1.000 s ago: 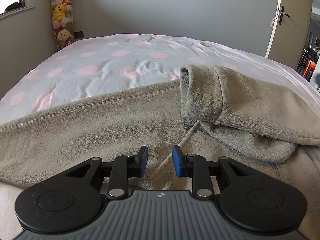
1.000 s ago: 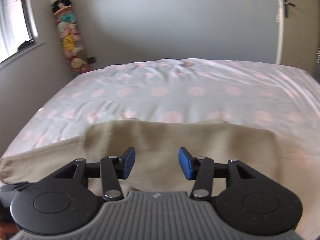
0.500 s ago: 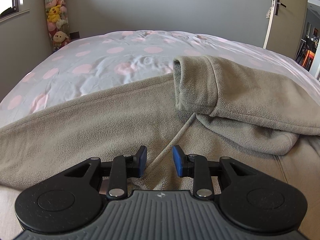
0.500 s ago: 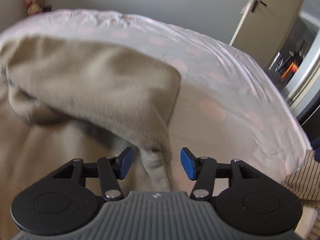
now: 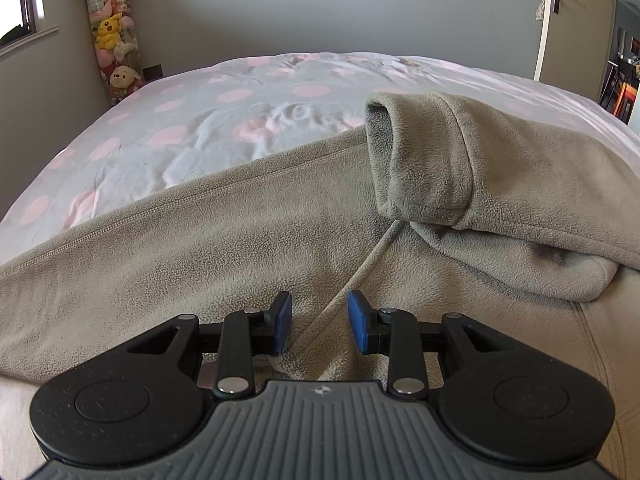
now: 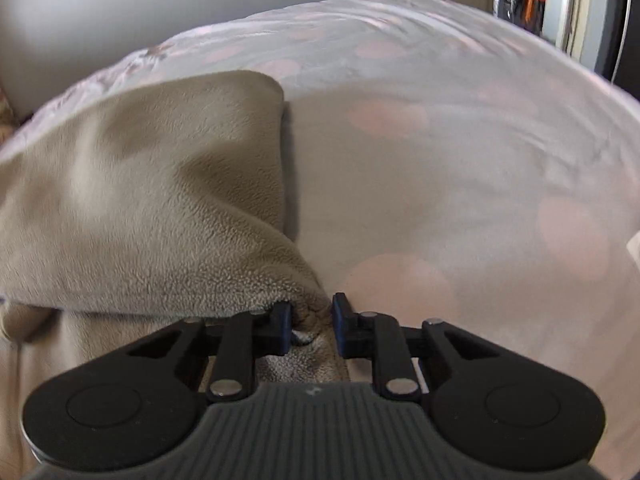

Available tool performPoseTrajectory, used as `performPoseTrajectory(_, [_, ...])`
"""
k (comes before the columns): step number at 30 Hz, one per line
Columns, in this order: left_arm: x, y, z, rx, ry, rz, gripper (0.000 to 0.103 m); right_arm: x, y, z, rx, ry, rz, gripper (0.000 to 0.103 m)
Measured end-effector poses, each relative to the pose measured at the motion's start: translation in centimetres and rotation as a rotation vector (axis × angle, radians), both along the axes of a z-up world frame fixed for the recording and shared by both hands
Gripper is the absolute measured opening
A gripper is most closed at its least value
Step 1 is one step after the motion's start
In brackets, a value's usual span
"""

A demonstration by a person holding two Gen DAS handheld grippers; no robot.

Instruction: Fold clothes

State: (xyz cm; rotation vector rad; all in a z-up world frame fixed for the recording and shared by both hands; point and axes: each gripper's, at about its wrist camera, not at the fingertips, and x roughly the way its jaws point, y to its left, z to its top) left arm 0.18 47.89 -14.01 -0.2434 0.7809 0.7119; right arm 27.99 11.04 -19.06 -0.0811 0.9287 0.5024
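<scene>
A grey-beige fleece top (image 5: 224,248) lies spread on the bed. One sleeve is folded across it, with the cuff (image 5: 420,152) open toward the left. My left gripper (image 5: 318,326) hovers low over the body of the top. Its blue pads stand apart on either side of a raised seam and do not press it. In the right wrist view, the right gripper (image 6: 311,316) is at the top's right edge. Its jaws are closing, and a bunched fold of fleece (image 6: 256,272) fills the gap between the pads.
The bed cover (image 5: 240,120) is pale with pink dots and stretches far beyond the garment. A column of plush toys (image 5: 114,40) stands in the left corner. A door (image 5: 576,20) is at the back right. The bed's right edge (image 6: 624,240) drops off toward a doorway.
The right gripper swung right and down from above the bed to the top's right edge, and its jaws narrowed onto the fleece fold. The left gripper stayed in place.
</scene>
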Motion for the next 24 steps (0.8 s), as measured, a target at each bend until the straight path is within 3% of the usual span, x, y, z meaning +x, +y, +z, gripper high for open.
performPoseTrajectory(2, [-0.1, 0.0, 0.0, -0.001, 0.000, -0.001, 0.029, -0.8, -0.2, 0.6, -0.005, -0.029, 0.025, 0.026])
performPoseTrajectory(4, [-0.2, 0.0, 0.0, -0.004, -0.003, -0.002, 0.029, -2.3, -0.6, 1.5, -0.019, -0.079, 0.019, 0.045])
performPoseTrajectory(8, [-0.5, 0.0, 0.4, -0.011, -0.003, 0.001, 0.029, -7.1, -2.7, 2.5, -0.006, -0.176, 0.015, 0.048])
performPoseTrajectory(10, [-0.9, 0.1, 0.7, -0.011, -0.007, 0.013, 0.029, -9.9, -3.8, 2.5, 0.013, -0.215, 0.022, 0.060])
performPoseTrajectory(13, [-1.9, 0.4, 1.7, -0.008, -0.024, 0.044, 0.033, -13.9, -4.5, 1.9, 0.016, -0.290, 0.029, 0.070])
performPoseTrajectory(15, [-2.7, 0.6, 2.4, 0.001, -0.037, 0.068, 0.039, -15.2, -3.7, 1.5, -0.018, -0.318, 0.026, 0.074])
performPoseTrajectory(19, [-4.3, 1.5, 3.7, 0.053, -0.025, 0.100, 0.042, -17.7, -2.3, 0.9, -0.050, -0.365, 0.044, 0.078])
performPoseTrajectory(24, [-8.9, 6.0, 5.3, 0.091, -0.054, 0.277, 0.042, -20.7, -0.1, 0.3, -0.087, -0.398, 0.107, 0.079])
